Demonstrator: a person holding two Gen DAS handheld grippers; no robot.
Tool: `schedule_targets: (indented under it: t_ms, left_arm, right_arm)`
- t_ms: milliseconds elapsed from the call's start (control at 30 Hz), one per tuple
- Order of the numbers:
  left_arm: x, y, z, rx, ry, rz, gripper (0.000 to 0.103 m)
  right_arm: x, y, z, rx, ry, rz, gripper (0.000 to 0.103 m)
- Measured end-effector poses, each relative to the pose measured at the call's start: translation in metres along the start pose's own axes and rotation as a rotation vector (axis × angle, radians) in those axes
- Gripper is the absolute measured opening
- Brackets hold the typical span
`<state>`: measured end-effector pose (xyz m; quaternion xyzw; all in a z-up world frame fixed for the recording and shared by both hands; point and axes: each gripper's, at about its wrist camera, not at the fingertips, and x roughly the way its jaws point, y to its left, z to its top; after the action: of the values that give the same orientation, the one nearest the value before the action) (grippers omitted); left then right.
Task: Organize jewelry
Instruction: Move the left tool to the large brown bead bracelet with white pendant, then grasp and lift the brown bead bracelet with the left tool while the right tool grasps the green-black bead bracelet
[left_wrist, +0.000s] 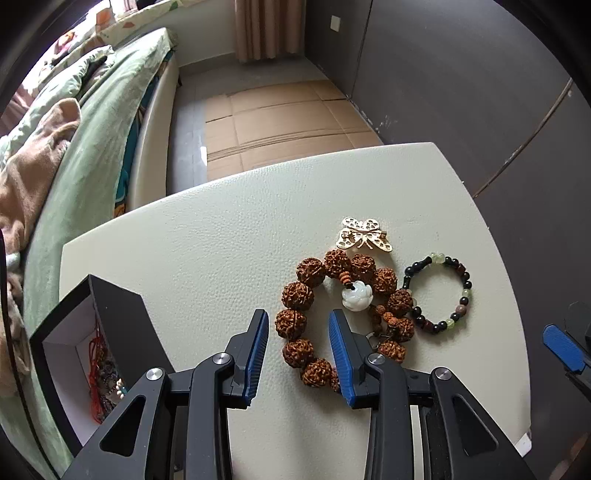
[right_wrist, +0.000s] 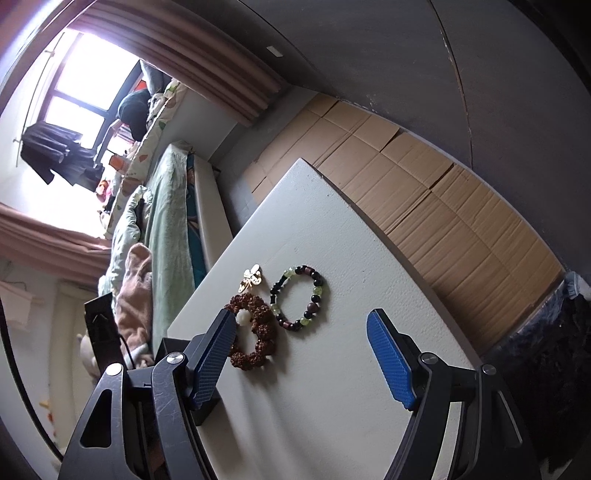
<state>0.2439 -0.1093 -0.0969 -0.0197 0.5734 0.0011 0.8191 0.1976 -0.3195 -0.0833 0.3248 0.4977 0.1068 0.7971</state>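
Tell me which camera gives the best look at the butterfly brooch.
The left wrist view. There the butterfly brooch lies in full sight on the table, just beyond the brown bead bracelet, with its cut-out wings clear. In the right wrist view the brooch is small and far off, so its wing pattern is hard to read.

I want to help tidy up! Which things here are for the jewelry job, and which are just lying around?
For the job:
- brown seed-bead bracelet
- black and green bead bracelet
- gold butterfly brooch
- black jewelry box

Just lying around:
- bed quilt
- flattened cardboard
- curtain
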Motion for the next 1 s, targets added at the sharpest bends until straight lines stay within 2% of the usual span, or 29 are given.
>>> schedule_targets:
  t_ms: [167,200,267,433,633,800,1000]
  left_arm:
    - [0.015,0.0,-0.001,0.028,0.038,0.034,0.035]
    - [0.015,0.0,-0.003,0.037,0.029,0.031,0.034]
    - [0.013,-0.003,-0.004,0.06,0.025,0.026,0.023]
    - [0.008,-0.007,-0.014,0.125,0.041,0.05,0.02]
    - [-0.003,0.015,-0.031,0.084,0.052,0.025,0.019]
    - [-0.018,0.034,-0.04,0.029,0.034,-0.034,0.019]
    - [-0.036,0.059,-0.046,-0.011,0.017,-0.038,0.019]
  right_arm:
    - [0.003,0.002,0.003,-0.029,0.008,-0.029,0.075]
    - [0.005,0.003,0.003,-0.038,0.012,-0.036,0.075]
    - [0.008,0.004,0.004,-0.052,0.02,-0.049,0.075]
    - [0.016,0.009,0.001,-0.084,0.045,-0.069,0.075]
    - [0.017,0.016,-0.001,-0.115,0.046,-0.079,0.075]
    - [0.022,0.023,-0.007,-0.156,0.055,-0.108,0.075]
    - [0.034,0.027,-0.013,-0.215,0.066,-0.168,0.072]
